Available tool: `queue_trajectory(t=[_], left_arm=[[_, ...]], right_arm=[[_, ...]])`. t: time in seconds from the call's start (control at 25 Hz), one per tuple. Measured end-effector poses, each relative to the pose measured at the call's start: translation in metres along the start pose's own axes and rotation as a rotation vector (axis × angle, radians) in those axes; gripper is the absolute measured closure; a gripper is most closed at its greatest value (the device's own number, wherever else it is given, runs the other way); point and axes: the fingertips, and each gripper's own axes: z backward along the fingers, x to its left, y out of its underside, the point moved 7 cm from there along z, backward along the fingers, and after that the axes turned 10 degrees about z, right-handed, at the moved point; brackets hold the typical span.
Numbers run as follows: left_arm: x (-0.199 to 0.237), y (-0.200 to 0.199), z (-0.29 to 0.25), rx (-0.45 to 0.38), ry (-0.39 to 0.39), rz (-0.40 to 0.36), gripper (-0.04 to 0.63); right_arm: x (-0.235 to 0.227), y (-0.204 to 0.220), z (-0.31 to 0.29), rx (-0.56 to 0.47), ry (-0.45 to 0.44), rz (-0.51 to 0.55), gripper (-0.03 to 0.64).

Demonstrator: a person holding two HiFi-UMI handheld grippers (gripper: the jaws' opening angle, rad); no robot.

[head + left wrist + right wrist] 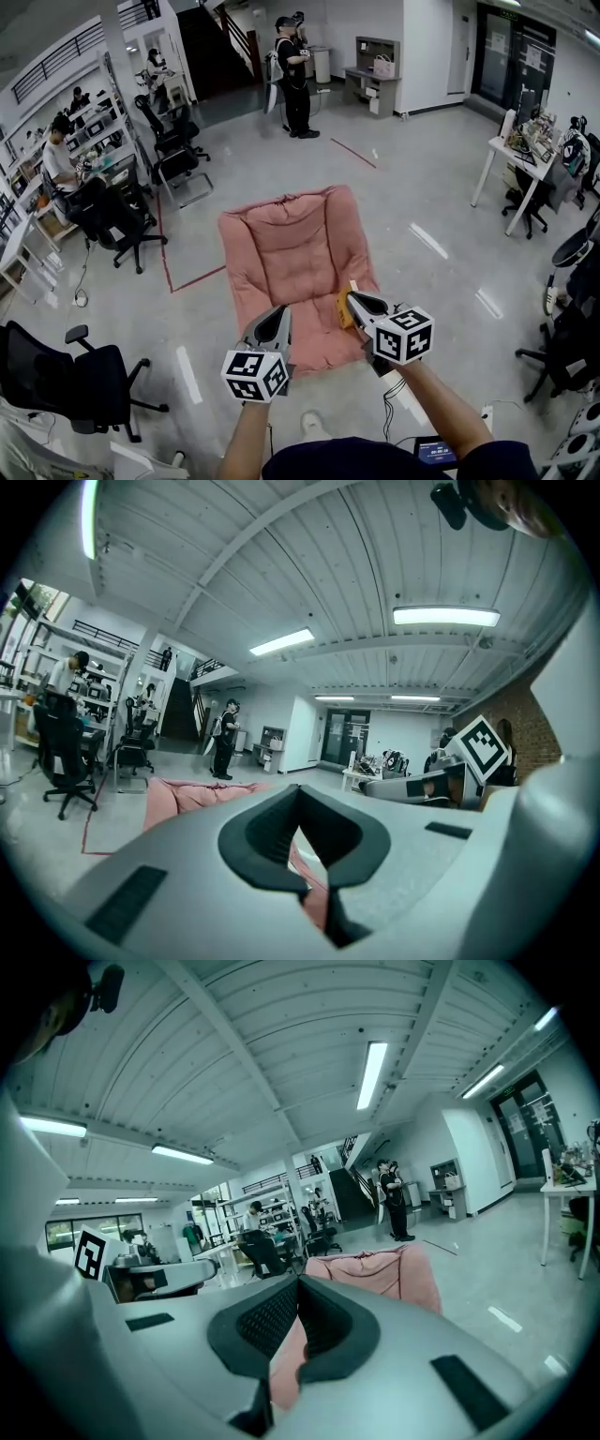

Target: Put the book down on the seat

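A pink padded seat (295,253) lies flat on the grey floor in the head view, its backrest toward the far side. An orange book (344,309) shows at the seat's front right corner, right beside my right gripper (352,296). That gripper's jaws are shut, and the right gripper view shows only the pink seat (375,1274) past them, nothing between them. Whether the book touches the gripper I cannot tell. My left gripper (281,311) hovers over the seat's front edge, jaws shut and empty. In the left gripper view the seat (187,797) lies ahead and the right gripper (412,787) is at the right.
Black office chairs (66,380) stand at the left and others (173,150) farther back. A white desk (511,164) is at the right. A person (295,75) stands far off. A cable (389,398) trails on the floor by my feet.
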Motion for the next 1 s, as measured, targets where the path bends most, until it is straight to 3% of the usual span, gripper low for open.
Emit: queue_trajectory(t=[1.0], left_arm=[[-0.062, 0.013, 0.043, -0.025, -0.017, -0.033, 0.591]], right_arm=[[0.032, -0.001, 0.064, -0.058, -0.058, 0.100, 0.597]])
